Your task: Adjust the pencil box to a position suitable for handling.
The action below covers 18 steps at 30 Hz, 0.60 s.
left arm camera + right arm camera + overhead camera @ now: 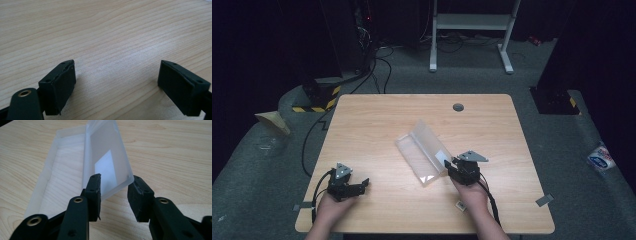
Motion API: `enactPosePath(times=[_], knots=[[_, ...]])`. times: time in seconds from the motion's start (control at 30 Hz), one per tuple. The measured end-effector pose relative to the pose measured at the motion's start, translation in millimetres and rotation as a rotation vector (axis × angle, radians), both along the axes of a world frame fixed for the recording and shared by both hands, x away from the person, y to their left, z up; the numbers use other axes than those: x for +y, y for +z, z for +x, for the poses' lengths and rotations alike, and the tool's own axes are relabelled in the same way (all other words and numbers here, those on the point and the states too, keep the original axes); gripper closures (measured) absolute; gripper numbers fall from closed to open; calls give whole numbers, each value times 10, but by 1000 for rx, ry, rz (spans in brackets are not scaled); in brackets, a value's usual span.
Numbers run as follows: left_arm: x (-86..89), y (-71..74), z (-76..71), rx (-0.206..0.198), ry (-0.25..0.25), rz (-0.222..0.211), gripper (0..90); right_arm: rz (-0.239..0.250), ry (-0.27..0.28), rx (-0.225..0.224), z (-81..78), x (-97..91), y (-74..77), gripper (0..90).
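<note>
High view shows clear plastic case (424, 152) open at table (377, 120) centre, right gripper view reveals white label (106, 170) on raised lid, right gripper (113, 195) half-open around lid corner, left gripper (116, 85) wide, empty, lower left.

Clear plastic case (422, 152), lying open, lid raised with white label, near corner between right gripper's (451, 164) jaws
</note>
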<state>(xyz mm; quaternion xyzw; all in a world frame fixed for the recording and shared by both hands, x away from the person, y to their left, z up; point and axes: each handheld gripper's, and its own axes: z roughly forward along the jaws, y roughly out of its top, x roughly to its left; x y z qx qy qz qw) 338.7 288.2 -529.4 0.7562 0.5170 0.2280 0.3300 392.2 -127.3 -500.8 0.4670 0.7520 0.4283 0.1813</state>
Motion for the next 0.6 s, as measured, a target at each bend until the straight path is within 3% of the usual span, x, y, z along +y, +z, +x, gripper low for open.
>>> enactPosePath(times=[0.3, 0.6], knots=[[0, 0, -1, 0, -1, 0, 151, -13, -25, -13, 33, -93, 14, 652], [2, -1, -3, -4, -3, 3, 152, -34, -87, -37, 114, -276, 24, 661]])
